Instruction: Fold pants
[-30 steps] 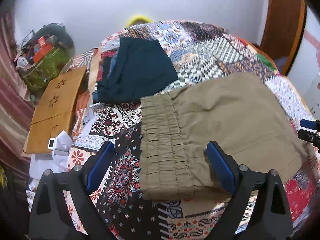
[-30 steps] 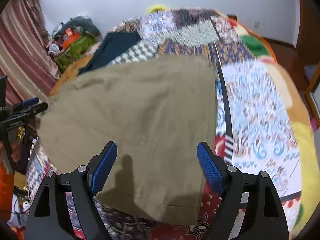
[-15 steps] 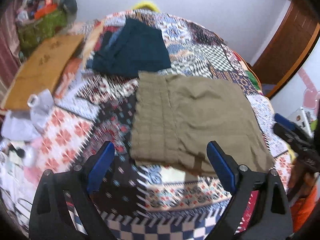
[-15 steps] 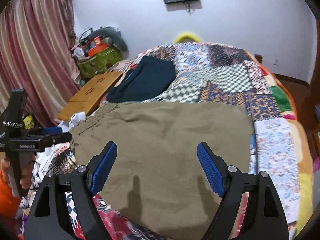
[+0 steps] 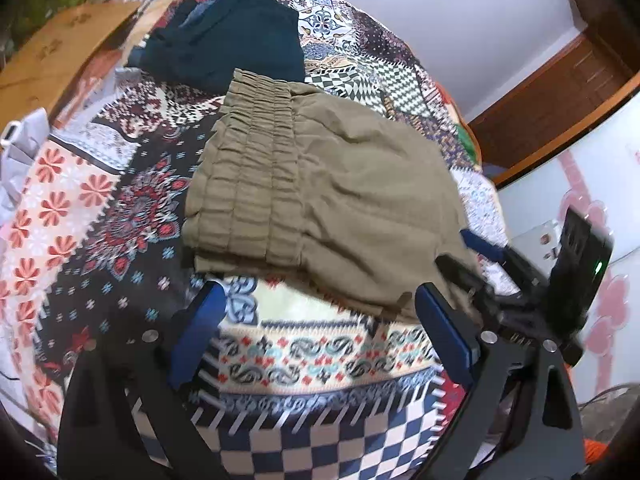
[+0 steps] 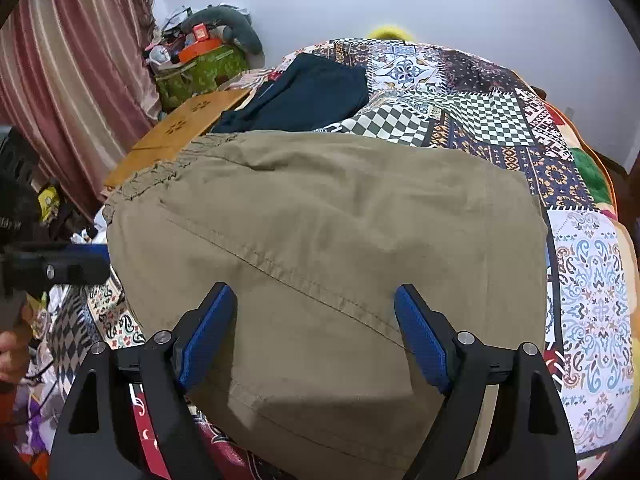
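On the bed (image 6: 592, 312), folded khaki pants (image 6: 328, 232) lie near its front edge.
Both the left gripper (image 5: 316, 340) and right gripper (image 6: 314, 332) hover released, grasping nothing; a green bag (image 6: 200, 72) holds clutter.

Olive-khaki pants (image 5: 320, 196), folded into a flat rectangle, gathered elastic waistband at one end, lying on patchwork bedspread (image 5: 320, 360)

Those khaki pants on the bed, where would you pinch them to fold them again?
Probably the pants at the near hem edge, coming from the near side: it lies flat and free on the quilt, just below the open right gripper. The gathered waistband is bulkier.
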`<state>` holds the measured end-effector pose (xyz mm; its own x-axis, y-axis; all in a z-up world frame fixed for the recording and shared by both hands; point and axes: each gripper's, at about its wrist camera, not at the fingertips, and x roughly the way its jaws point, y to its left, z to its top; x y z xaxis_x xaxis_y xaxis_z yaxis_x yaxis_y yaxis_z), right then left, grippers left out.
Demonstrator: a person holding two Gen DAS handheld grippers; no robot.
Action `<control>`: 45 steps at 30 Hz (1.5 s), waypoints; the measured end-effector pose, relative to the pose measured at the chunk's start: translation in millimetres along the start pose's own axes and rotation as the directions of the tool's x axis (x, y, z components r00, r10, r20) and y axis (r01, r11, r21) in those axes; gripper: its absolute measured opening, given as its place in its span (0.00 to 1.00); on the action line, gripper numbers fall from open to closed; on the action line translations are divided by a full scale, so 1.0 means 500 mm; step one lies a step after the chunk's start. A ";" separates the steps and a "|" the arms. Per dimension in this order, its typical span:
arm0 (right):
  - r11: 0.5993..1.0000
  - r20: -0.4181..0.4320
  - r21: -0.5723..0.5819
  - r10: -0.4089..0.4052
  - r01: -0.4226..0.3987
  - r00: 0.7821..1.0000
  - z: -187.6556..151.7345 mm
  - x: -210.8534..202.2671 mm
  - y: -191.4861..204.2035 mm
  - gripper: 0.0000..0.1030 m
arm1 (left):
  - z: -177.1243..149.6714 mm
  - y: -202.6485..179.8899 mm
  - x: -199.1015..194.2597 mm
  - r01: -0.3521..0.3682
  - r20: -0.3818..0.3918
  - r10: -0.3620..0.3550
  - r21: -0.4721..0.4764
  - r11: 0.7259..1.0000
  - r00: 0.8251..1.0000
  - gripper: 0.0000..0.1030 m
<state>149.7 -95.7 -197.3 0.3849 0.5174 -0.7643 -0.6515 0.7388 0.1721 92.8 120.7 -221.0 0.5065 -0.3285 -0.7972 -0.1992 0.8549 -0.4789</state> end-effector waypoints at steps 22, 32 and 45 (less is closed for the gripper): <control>0.998 -0.005 0.056 0.014 -0.013 1.000 -0.010 -0.010 -0.013 0.78 | 0.071 0.025 -0.003 -0.049 0.127 0.052 -0.021 0.999 0.991 0.34; 0.989 -0.009 0.147 -0.018 0.020 1.000 -0.050 -0.046 -0.063 0.78 | 0.081 -0.012 -0.103 -0.445 0.364 0.385 0.092 0.891 0.848 0.32; 0.976 0.007 0.219 0.004 -0.005 1.000 -0.069 -0.055 -0.093 0.78 | 0.118 -0.222 -0.148 -0.346 0.465 0.172 0.319 0.882 0.868 0.30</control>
<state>146.8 -159.1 -205.9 0.3871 0.5231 -0.7593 -0.4947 0.8128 0.3077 126.8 73.9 -87.0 0.7961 0.0482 -0.6032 -0.0829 0.9961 -0.0298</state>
